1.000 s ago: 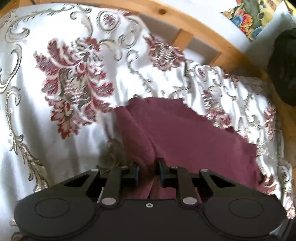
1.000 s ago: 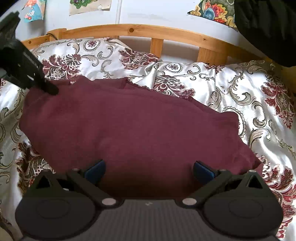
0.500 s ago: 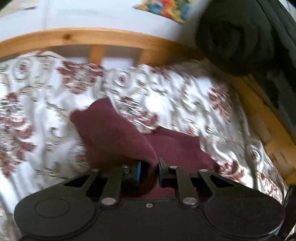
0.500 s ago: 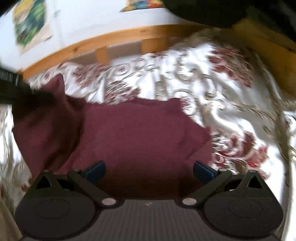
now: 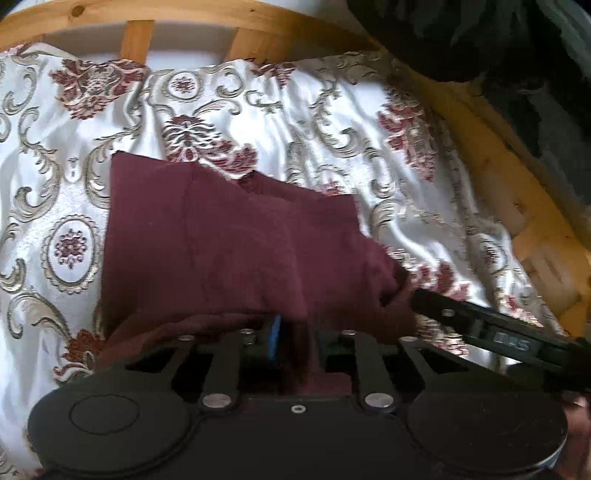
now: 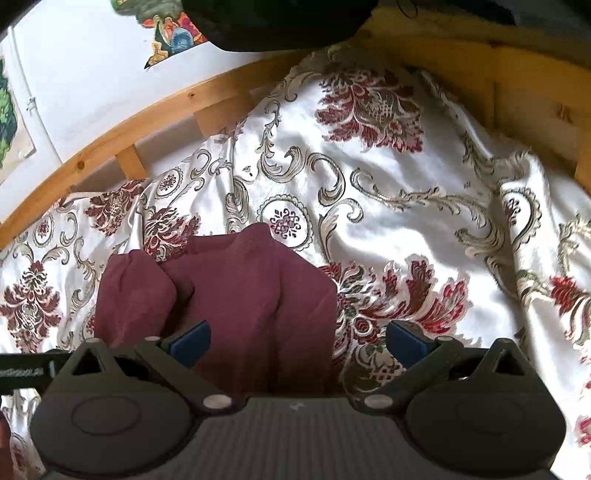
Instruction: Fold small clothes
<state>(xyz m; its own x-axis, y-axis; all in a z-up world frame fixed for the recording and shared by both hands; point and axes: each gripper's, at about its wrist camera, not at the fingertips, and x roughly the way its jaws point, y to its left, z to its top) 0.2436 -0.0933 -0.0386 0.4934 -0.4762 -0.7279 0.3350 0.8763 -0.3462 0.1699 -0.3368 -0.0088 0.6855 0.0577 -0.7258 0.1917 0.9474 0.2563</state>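
Biggest thing in shot is the bed (image 5: 332, 122), covered with a shiny white spread with red flower and gold scroll patterns, and the wooden bed frame (image 5: 207, 14) curves round the far side from about 10 to 3 o'clock. There's something dark and bulky (image 5: 461, 33) sitting up at 1 o'clock past the frame, can't tell what it is.

On the spread lies the maroon garment (image 5: 229, 236), already doubled over into a rough block with a fold line running away from the camera. In the left wrist view it fills the middle and runs right down to the 6 o'clock edge. Its long axis looks roughly left-to-right there, though that's a guess given the bunching.

The left gripper (image 5: 295, 343) has a ridge of the maroon cloth between its jaws, and the jaws are opening, so it reads as letting go rather than pinching hard. The right gripper (image 6: 297, 339) has its jaws spread wide with the garment's near edge under and between them, nothing gripped. In the left view it pokes in from 4 o'clock, tip touching the garment's right corner.

So the cloth lies straight ahead at 12 o'clock from both sets of jaws. The left hand is the closer one, sitting right on the fabric; the next fold probably hinges on the right-hand edge.
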